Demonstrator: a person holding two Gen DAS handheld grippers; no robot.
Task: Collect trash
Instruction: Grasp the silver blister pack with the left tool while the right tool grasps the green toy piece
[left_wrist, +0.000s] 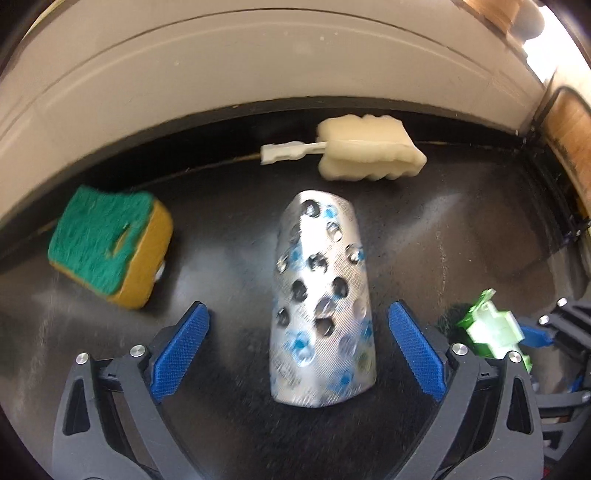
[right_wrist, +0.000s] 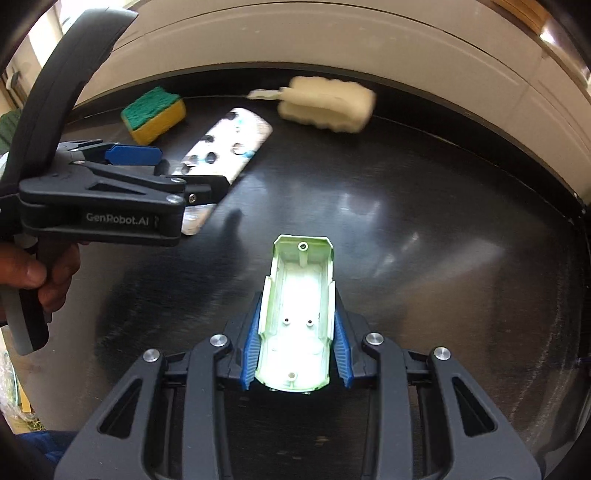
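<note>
Two grippers work over a dark, glossy tabletop (right_wrist: 406, 192) that fills most of both views, with a pale curved wall (left_wrist: 221, 74) arching across the top of each frame.

In the right wrist view, the right gripper (right_wrist: 297, 354) sits at the bottom centre, its blue pads pinched against the long sides of a pale green plastic shell (right_wrist: 295, 321), an open, trough-like casing with screw posts inside. The shell runs from between the pads up toward the middle of the frame. At the left edge, a hand (right_wrist: 40, 273) holds the black handle of the left gripper, which reaches in over the near end of the blister pack.

In the left wrist view, the left gripper (left_wrist: 299, 350) is at the bottom of the frame with its blue pads spread wide. A silver blister pack (left_wrist: 321, 306), curved and punched with empty pockets, lies directly between the pads without touching either, stretching from bottom centre up to mid-frame. The green shell shows at the lower right of this view, just beyond the right-hand pad.

A cream foam brush head (left_wrist: 369, 147) on a short white handle lies at upper centre near the wall. A green-topped yellow sponge (left_wrist: 110, 247) rests at middle left, well apart from the pack.
</note>
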